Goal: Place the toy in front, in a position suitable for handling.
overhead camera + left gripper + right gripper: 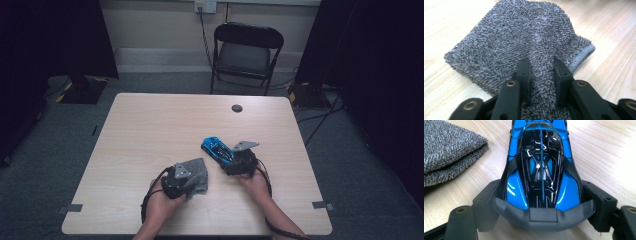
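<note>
Right now your left tool (186,176) is clenched on a fold of the cloth (196,172) at lower centre, while your right tool (233,159) grips the car (217,148) by its rear, nose pointing up-left. Cloth lies just left of the car, apart, on the bench (150,130).

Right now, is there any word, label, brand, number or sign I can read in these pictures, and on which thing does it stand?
None can be read.
Blue toy car: glossy blue and black, no lettering visible.
Grey cloth: plain, no tag visible.
Wall socket: too small to tell any marking.
</note>
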The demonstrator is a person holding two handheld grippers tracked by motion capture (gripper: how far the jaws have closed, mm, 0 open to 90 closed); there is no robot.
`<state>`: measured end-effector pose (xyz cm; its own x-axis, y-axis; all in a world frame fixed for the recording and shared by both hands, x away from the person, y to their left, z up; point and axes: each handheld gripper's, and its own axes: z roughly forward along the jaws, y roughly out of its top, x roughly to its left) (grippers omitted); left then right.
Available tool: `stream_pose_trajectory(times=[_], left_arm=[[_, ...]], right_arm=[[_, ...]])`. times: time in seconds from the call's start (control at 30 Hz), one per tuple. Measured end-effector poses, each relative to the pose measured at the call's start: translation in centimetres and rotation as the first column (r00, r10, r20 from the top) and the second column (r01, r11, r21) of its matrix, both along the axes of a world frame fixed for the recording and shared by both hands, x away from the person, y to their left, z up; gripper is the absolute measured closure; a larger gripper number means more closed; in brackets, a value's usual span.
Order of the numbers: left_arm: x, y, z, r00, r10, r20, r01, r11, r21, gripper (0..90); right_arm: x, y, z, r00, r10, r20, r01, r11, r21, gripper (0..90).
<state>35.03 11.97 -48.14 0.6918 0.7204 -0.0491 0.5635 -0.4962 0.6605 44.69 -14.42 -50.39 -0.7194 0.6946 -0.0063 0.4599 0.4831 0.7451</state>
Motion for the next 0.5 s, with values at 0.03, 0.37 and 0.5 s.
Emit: stream_pose_trajectory(times=[0.03, 0.37, 0.5], left_arm=[[0.1, 0.2, 0.1, 1.0, -0.005, -0.006, 0.005, 1.0, -0.005, 73.2], [1.0, 1.0, 1.5, 0.998, -0.039, 0.05, 0.043, 0.9953, -0.087, 74.0], [1.5, 1.0, 2.0, 0.9977, -0.036, 0.058, 0.042, 0.9944, -0.097, 74.0]], right_arm=[[0.0, 0.0, 0.0, 1.0, -0.001, -0.001, 0.001, 1.0, 0.0, 23.9], [0.0, 0.0, 0.0, 1.0, -0.002, -0.001, 0.002, 1.0, 0.001, 23.9], [0.0, 0.0, 0.0, 1.0, -0.001, 0.0, 0.001, 1.0, 0.001, 23.9]])
